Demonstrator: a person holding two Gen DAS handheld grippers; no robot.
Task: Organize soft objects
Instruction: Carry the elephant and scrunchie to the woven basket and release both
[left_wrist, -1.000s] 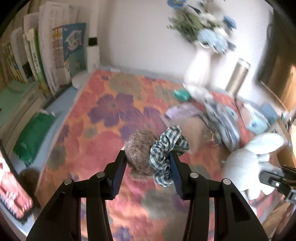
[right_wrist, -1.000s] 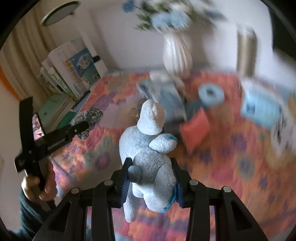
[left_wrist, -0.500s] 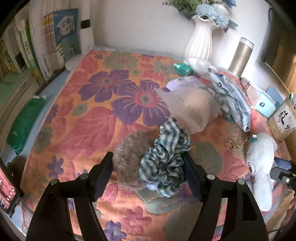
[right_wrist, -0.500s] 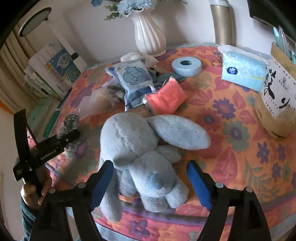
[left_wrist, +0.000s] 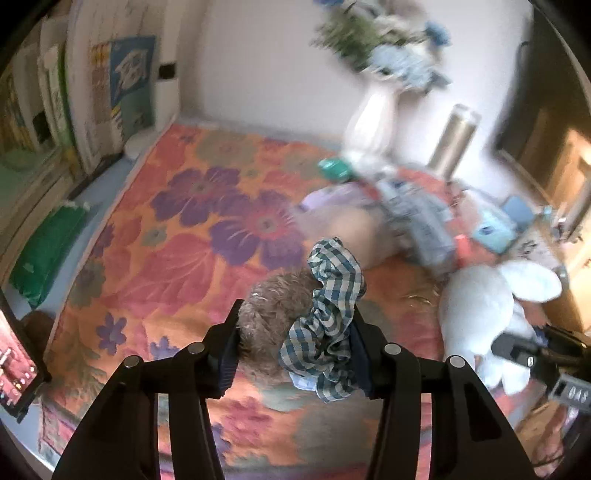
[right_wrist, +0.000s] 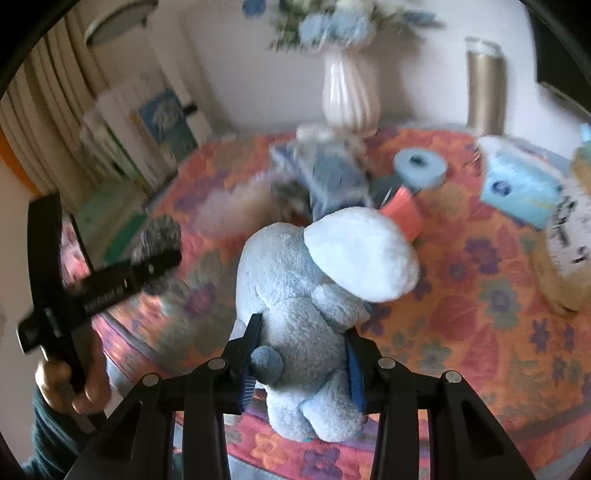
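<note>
Our left gripper (left_wrist: 293, 345) clamps a fuzzy brown pom-pom (left_wrist: 275, 314) and a checked scrunchie (left_wrist: 327, 321) together above the flowered surface (left_wrist: 177, 258). Our right gripper (right_wrist: 301, 360) squeezes the pale blue plush bunny (right_wrist: 310, 295) (ear flopped forward), lifted over the same surface.

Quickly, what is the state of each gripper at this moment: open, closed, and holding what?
Left gripper: closed on a checked scrunchie and a brown fuzzy ball.
Right gripper: closed on a light blue plush toy.
</note>
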